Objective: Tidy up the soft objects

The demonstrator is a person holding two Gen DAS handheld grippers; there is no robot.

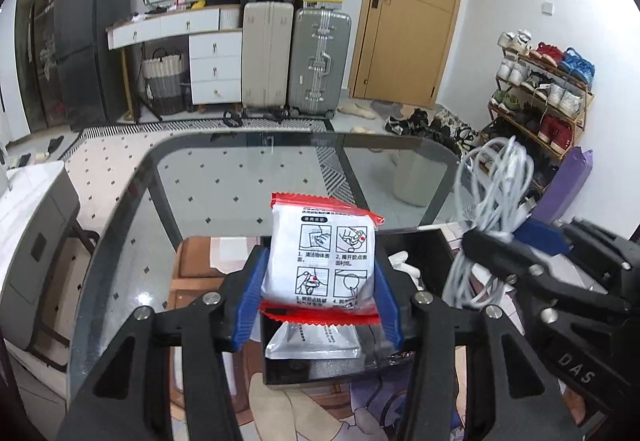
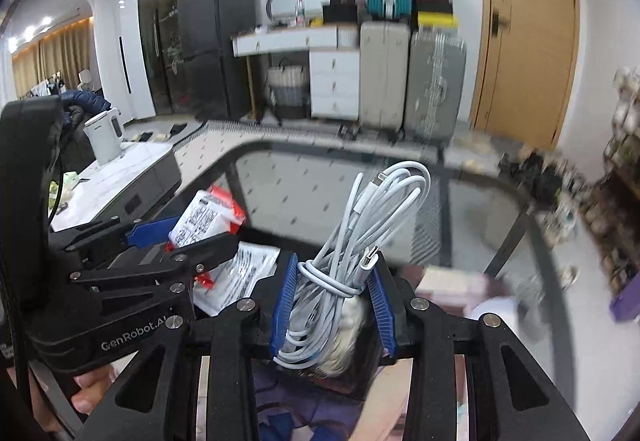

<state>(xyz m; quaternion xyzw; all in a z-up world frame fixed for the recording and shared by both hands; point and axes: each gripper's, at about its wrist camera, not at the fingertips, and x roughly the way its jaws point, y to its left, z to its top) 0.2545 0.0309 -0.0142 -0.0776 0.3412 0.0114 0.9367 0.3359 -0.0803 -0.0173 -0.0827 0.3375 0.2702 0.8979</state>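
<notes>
- The left gripper holds a white packet with red ends between its two blue pads; the fingers are closed on the sides of the packet.
- The packet stands upright and is lifted above a black tray, which lies on the glass table.
- On the packet face, four small drawings with printed text are visible.
- In the tray, under the held packet, lies a clear plastic pouch with small print.
- The right gripper is closed on a bundle of white cable; the blue pads press it from both sides.
- The cable is coiled in long loops and tied around the middle with its own cord; the loops rise above the fingers, and two plugs are visible, one near the top and one lower.
- In the left wrist view the right gripper is at the right side, with the cable bundle in the air above the table.
- In the right wrist view the left gripper is at the left side with the packet; the two grippers are near but apart.
- Behind the table stand a beige suitcase and a grey suitcase, beside a wooden door.
</notes>
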